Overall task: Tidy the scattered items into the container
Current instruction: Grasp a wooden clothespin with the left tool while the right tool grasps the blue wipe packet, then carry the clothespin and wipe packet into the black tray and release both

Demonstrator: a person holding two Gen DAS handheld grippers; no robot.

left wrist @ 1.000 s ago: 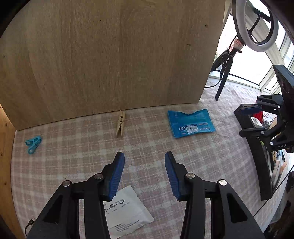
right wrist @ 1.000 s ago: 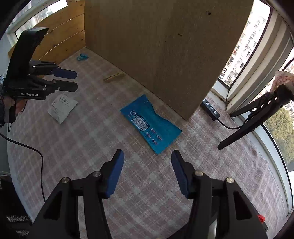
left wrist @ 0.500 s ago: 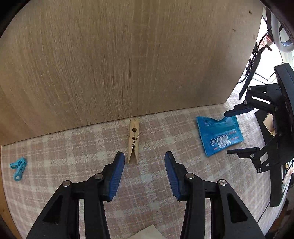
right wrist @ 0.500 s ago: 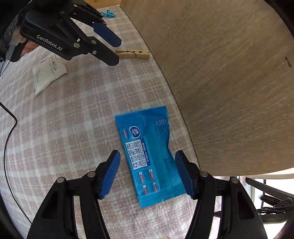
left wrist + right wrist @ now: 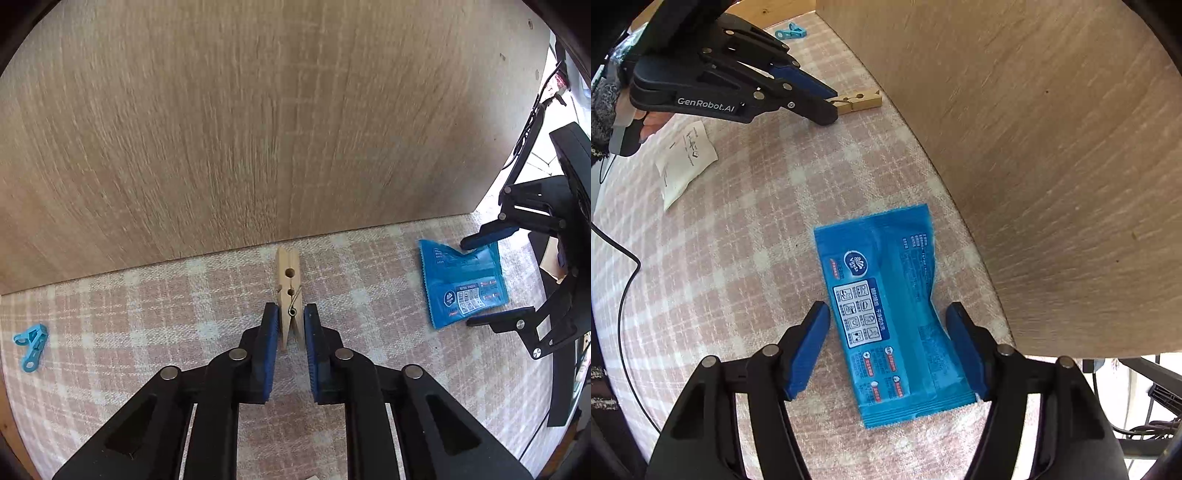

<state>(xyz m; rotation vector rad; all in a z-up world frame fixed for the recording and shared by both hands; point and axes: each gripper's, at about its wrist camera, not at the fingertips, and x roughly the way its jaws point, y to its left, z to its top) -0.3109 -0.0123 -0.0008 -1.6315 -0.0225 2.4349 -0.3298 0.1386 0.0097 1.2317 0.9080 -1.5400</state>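
A wooden clothespin (image 5: 289,291) lies on the checked cloth by the wooden board. My left gripper (image 5: 290,314) has its blue pads closed on the pin's near end; it also shows in the right wrist view (image 5: 827,105) with the pin (image 5: 858,101). A blue wipes packet (image 5: 886,306) lies flat by the board. My right gripper (image 5: 886,314) is open, one pad on each side of the packet, low over the cloth; it shows in the left wrist view (image 5: 491,273) with the packet (image 5: 461,284).
An upright wooden board (image 5: 258,129) stands right behind both items. A small blue plastic clip (image 5: 31,341) lies at far left. A white paper sachet (image 5: 685,162) lies on the cloth (image 5: 738,258). A black cable (image 5: 624,295) runs along the left edge.
My left gripper moved forward and closed on the clothespin. My right gripper moved down and forward so its open pads straddle the blue packet.
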